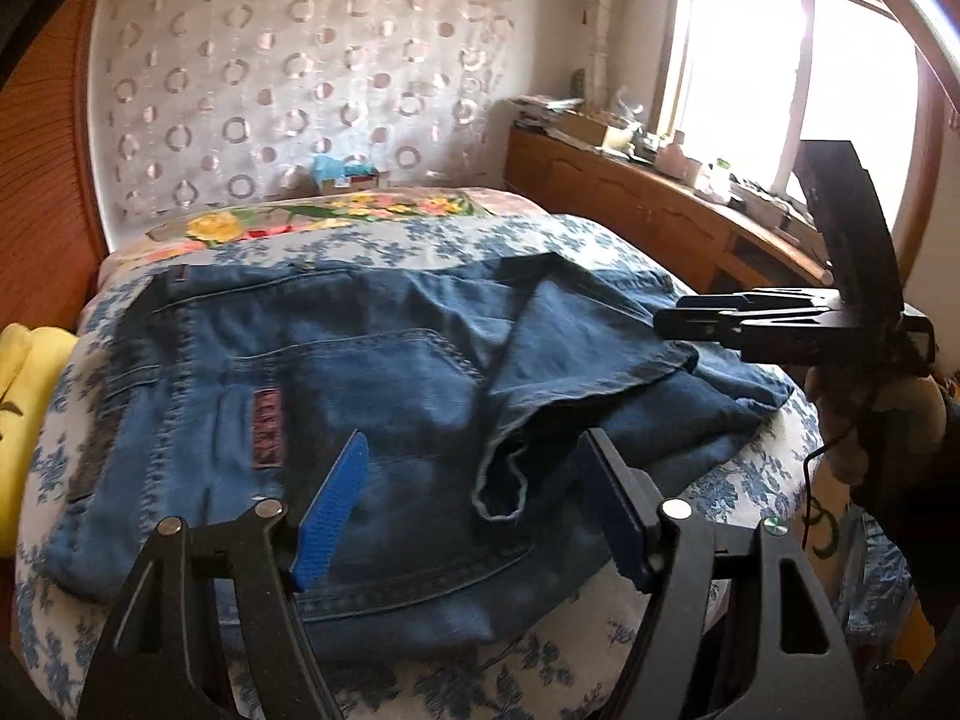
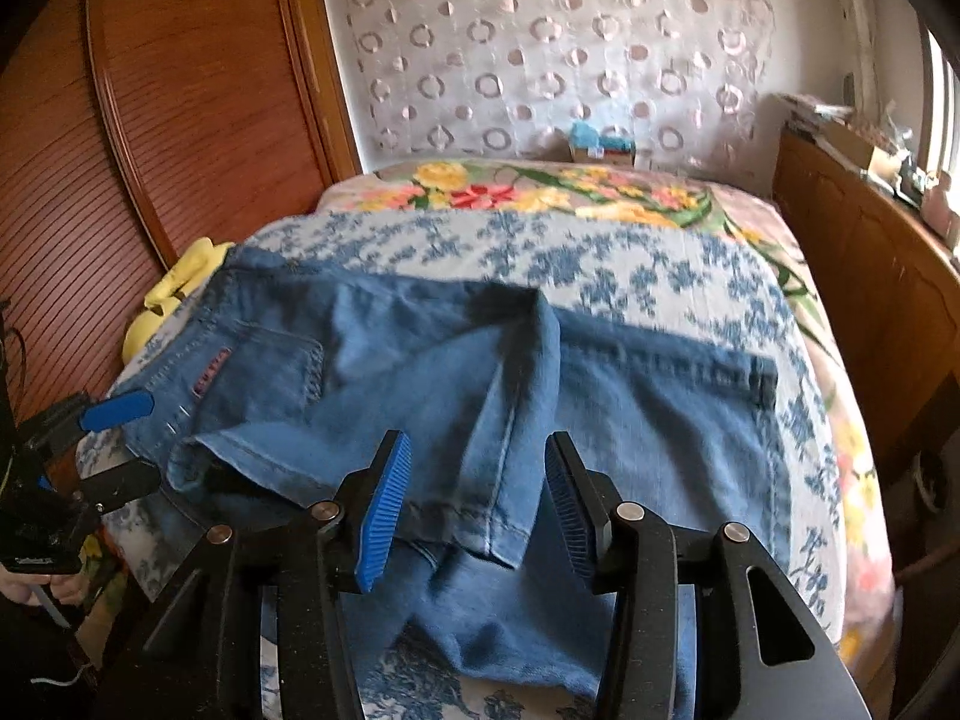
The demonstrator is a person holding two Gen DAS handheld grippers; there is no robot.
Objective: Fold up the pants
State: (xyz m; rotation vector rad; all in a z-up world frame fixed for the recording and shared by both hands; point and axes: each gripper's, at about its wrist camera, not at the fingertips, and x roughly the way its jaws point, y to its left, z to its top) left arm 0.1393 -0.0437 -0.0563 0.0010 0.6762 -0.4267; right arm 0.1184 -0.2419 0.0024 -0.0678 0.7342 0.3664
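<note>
- A yellow cloth (image 2: 180,276) lies at the bed's left edge, beside the waistband.
- The blue denim pants (image 1: 336,384) lie across the bed's blue-flowered white cover (image 2: 600,252), one leg folded back over the seat.
- The left tongs (image 1: 474,510) gape over the seat, gripping nothing.
- The right tongs (image 2: 480,510) stand open above the folded leg's hem, seemingly not touching it.

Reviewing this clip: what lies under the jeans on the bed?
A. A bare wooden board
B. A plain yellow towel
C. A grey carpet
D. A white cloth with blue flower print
D: the jeans lie spread on a white cloth with blue flower print that covers the bed.
</note>
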